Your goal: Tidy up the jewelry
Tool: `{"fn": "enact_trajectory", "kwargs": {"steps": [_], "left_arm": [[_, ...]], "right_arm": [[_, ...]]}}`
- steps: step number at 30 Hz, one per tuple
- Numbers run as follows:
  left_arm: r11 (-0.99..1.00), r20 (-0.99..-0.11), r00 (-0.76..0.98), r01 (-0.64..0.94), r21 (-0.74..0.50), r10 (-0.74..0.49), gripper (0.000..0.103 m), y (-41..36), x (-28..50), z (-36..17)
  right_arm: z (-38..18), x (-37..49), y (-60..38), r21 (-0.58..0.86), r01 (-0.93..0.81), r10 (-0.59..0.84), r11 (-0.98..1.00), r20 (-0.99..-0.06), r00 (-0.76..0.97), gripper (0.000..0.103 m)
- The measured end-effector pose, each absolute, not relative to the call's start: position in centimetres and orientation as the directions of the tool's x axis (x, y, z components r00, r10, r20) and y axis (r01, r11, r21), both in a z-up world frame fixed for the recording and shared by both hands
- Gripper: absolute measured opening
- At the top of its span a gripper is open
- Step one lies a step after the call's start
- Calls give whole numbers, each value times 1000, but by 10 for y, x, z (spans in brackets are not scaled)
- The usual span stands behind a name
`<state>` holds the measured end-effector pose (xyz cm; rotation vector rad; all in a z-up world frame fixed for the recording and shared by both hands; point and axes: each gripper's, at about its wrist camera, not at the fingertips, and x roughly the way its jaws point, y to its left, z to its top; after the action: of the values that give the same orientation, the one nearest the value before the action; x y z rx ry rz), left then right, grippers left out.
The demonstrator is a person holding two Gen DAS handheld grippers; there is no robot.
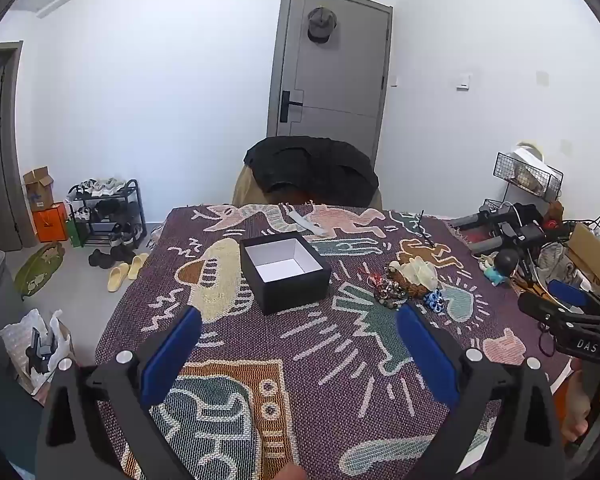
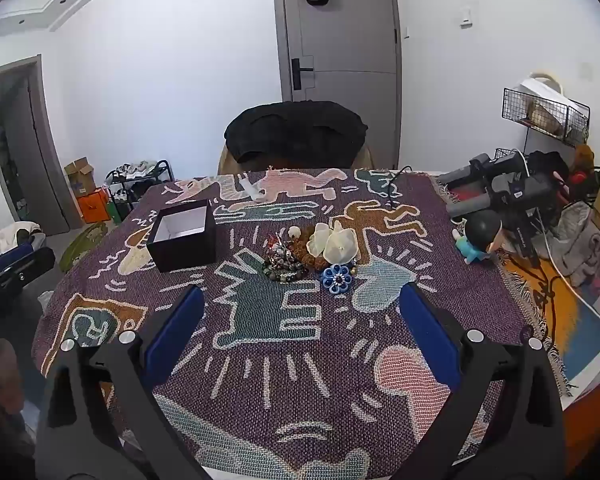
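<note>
Worktop (image 2: 460, 300): draped in a patterned woven throw.
Box (image 2: 182, 236): black, lidless, empty, left of the pile, ready to receive.
Jewelry (image 2: 312, 254): heaped mid-cloth, well clear of both tools.
Left claw (image 1: 298, 346): released, holding nothing.
Right claw (image 2: 300, 320): released, facing the heap.

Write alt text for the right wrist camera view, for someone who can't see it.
An open right gripper with blue finger pads hangs above a patterned tablecloth, aimed at a small pile of jewelry: beaded bracelets, a blue flower piece and a cream flower piece. An empty black box sits left of the pile, lid off.
</note>
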<state>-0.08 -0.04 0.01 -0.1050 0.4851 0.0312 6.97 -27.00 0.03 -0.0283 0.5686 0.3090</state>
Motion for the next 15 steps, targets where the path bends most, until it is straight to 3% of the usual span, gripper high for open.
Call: {"fn": "enact_trajectory", "kwargs": {"steps": [15], "left_arm": [[995, -477, 879, -53, -90, 4, 95, 0, 2, -3]], "right_arm": [[-1, 69, -271, 63, -292, 279, 954, -534, 798, 97]]}}
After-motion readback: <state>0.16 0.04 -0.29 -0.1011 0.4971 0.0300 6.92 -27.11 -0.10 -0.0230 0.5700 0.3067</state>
